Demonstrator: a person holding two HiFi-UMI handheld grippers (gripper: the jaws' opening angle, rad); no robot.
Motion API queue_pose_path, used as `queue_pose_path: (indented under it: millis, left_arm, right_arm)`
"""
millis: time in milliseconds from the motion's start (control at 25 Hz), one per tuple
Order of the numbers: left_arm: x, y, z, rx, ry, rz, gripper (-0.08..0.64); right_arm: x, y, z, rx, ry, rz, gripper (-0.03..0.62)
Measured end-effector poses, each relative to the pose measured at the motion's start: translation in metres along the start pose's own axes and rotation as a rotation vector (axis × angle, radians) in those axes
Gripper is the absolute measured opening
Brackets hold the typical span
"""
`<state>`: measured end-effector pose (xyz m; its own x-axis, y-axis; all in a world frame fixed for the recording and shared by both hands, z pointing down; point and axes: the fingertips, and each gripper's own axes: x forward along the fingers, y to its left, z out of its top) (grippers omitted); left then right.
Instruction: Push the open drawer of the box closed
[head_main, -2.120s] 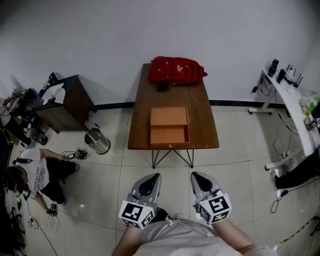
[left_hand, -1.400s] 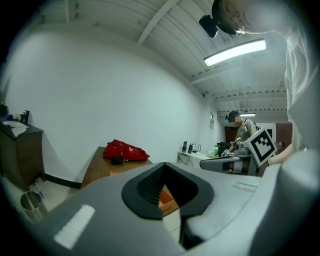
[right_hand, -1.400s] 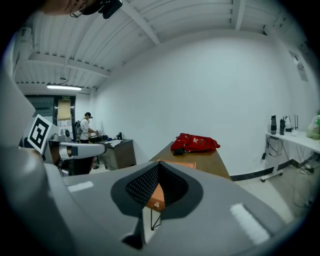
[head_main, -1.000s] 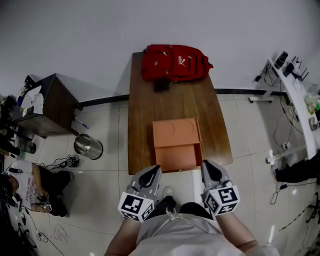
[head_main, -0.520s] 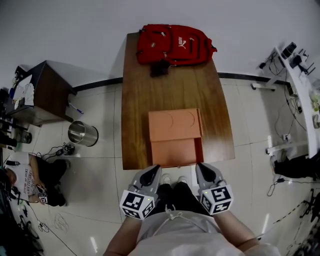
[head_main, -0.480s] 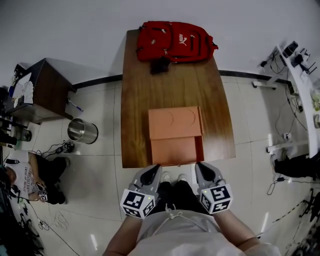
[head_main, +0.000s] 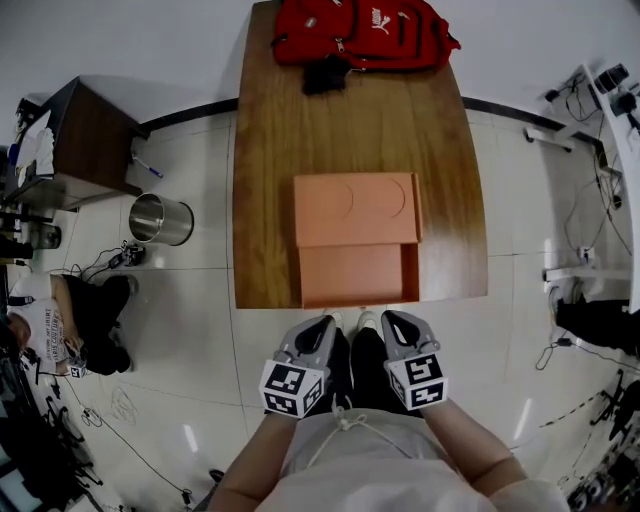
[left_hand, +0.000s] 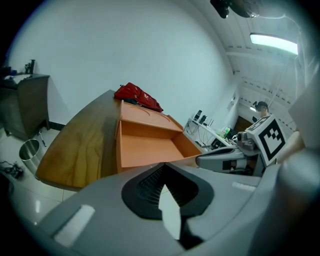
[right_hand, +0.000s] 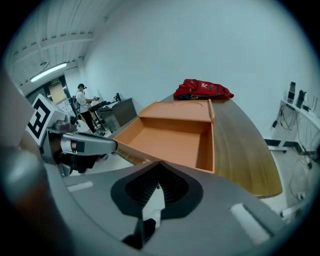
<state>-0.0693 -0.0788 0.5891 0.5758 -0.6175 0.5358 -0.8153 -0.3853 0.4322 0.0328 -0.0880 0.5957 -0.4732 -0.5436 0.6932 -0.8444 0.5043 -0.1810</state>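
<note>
An orange box lies on the wooden table, its drawer pulled out toward the near table edge and empty. Both grippers hover just short of that edge, over the floor. My left gripper is shut and points at the drawer's front left. My right gripper is shut and points at its front right. Neither touches the drawer. The left gripper view shows the open drawer ahead of the jaws, and the right gripper view shows the same drawer from the other side.
A red backpack lies at the table's far end. To the left stand a metal bin and a dark cabinet, with a person sitting on the floor. A white desk with cables is at the right.
I have come closer to the table: the box and drawer now sit nearer and larger. Both grippers stay shut and together, now almost at the table edge. The drawer is still open.
</note>
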Motion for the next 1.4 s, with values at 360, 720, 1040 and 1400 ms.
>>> queue_pose_path:
  millis: [360,720,1040,1400]
  left_arm:
    - [0.008,0.034,-0.011,-0.014,0.032,0.068,0.006]
    - [0.021,0.042,0.009,-0.009,0.034,0.061,0.006]
    - [0.044,0.055,0.045,-0.084,0.009,0.051,0.006]
    - [0.070,0.071,0.068,-0.077,0.025,0.048,0.006]
  right_arm:
    - [0.018,-0.012,-0.011,0.060,0.040,-0.028,0.006]
    - [0.031,-0.025,0.008,0.080,0.030,-0.036,0.006]
    - [0.054,-0.044,0.037,0.131,0.011,-0.062,0.006]
    - [0.077,-0.063,0.062,0.177,-0.001,-0.098,0.006]
